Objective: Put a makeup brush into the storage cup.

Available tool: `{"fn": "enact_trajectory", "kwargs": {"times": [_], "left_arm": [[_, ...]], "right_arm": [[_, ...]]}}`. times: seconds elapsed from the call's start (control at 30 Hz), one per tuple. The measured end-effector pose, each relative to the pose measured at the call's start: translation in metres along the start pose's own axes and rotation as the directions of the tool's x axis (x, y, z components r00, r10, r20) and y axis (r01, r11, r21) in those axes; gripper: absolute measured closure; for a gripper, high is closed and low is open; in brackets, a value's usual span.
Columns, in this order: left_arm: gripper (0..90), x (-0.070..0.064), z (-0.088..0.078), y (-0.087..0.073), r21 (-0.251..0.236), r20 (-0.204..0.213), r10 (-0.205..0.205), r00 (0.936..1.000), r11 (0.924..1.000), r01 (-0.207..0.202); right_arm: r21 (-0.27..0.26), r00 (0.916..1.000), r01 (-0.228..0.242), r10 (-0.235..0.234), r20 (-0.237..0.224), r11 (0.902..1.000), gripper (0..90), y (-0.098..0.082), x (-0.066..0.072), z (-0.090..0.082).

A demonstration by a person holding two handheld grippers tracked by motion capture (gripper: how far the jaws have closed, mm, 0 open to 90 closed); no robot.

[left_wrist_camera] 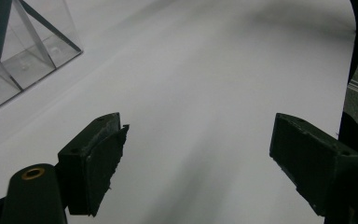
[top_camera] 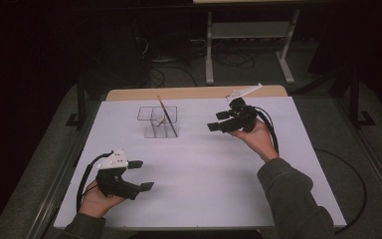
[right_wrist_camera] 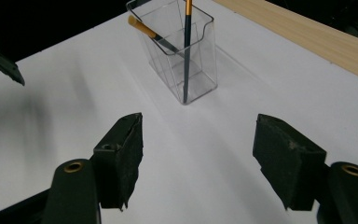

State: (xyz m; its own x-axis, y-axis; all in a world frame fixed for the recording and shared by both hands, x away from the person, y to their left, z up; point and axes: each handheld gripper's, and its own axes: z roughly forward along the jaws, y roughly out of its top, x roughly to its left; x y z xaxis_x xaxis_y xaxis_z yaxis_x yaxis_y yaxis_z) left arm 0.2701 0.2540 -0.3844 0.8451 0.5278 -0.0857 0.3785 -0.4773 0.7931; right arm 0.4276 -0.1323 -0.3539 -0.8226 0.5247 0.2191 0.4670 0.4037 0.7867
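Nearest the high camera, the left gripper [top_camera: 142, 174] rests low over the white table sheet [top_camera: 199, 169] at the near-left corner, its black jaws spread wide with nothing between them; the left gripper view shows both foam pads [left_wrist_camera: 105, 163] hovering over bare sheet. Farther in and to the right, the right gripper [top_camera: 218, 121] is held above the sheet, aimed at the holder, jaws likewise parted and empty, with one black pad [right_wrist_camera: 123, 149] on each side of open table in its own view. To do the step well, I judge the right hand should keep its jaws this wide, line them up on either side of one pencil shaft above the holder's rim, and close only once the shaft sits squarely between the pads, so the light holder is not knocked over; the left gripper could steady the holder if it shifts. Beyond both grippers, near the far middle of the sheet, stands the clear plastic box-shaped pencil holder [right_wrist_camera: 200, 60], upright, with a stepped rim. Inside it a dark slender pencil with an orange-yellow upper part [right_wrist_camera: 185, 51] stands nearly upright, and a second dark pencil with a tan end [right_wrist_camera: 144, 29] leans across the rim toward the left. Past the sheet runs the bare wooden table edge [top_camera: 194, 92].
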Motion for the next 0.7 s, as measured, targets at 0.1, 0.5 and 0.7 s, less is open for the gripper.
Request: {"fn": "enact_trajectory", "kwargs": {"times": [0.1,0.5,0.7], "left_arm": [[16.7,0.001,-0.001,0.000,-0.003,-0.004,0.000,1.0000,1.0000,0.000],[16.8,0.003,-0.003,-0.001,-0.009,-0.017,-0.008,0.9998,0.9999,0.008],[16.8,0.003,-0.004,-0.002,-0.011,-0.018,-0.009,0.9998,0.9999,0.009]], "right_arm": [[0.001,1.0000,-0.006,0.006,0.001,1.0000,31.5,-0.006,0.000,-0.005],[-0.007,0.9995,-0.026,0.026,0.015,0.9996,29.1,-0.021,0.000,-0.020],[-0.015,0.9997,-0.015,0.015,0.018,0.9998,27.4,-0.024,0.002,-0.023]]}}
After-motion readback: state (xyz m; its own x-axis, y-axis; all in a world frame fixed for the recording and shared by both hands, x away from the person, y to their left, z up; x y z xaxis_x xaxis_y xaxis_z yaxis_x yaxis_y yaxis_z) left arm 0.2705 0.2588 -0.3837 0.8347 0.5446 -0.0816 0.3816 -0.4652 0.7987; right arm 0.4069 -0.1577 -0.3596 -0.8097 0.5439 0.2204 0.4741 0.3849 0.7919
